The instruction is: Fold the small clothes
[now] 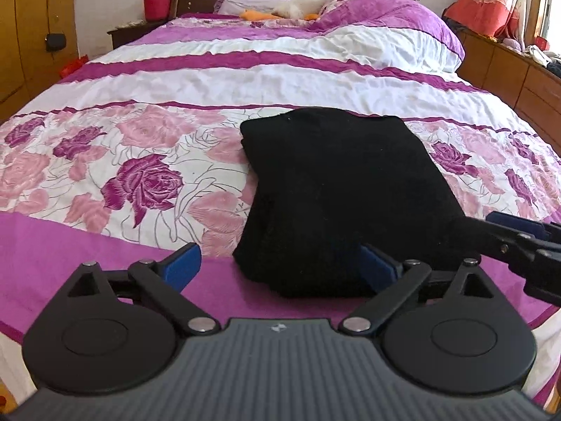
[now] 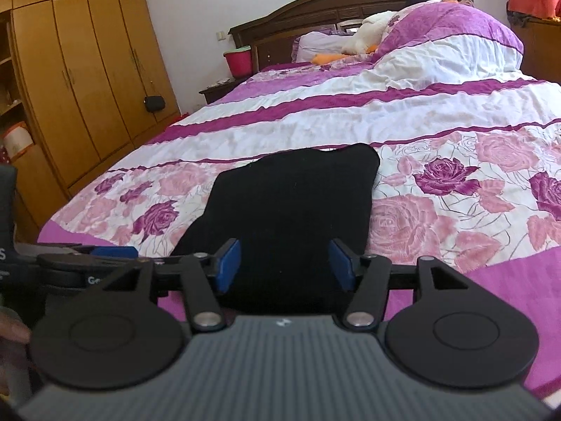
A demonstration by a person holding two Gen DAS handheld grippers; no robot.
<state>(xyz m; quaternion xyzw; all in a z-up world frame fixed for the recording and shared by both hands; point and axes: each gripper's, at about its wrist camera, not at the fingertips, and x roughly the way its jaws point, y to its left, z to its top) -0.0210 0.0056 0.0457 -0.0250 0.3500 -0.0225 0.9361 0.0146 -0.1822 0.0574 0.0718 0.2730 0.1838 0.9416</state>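
Bedroom with a wide bed under a pink-and-white rose-print quilt (image 1: 147, 80), dark wooden headboard (image 2: 336, 3) at the far end, tall yellow wardrobe (image 2: 87, 70) along the left wall. Red bucket (image 1: 156, 4) on the nightstand beside the headboard; white plush toy (image 2: 368, 31) up by the pillows. Folded black garment (image 1: 336, 189) lying flat on the quilt near the foot edge, near end over the plain magenta border. Left gripper (image 1: 280, 266) spread wide, blue pads (image 1: 182, 266) clear of the cloth, near corner of the garment lying between them, nothing pinched. Right gripper (image 2: 284, 261) partly spread, garment's near edge seen between its pads, not clamped. Both tools side by side at the garment's near end.
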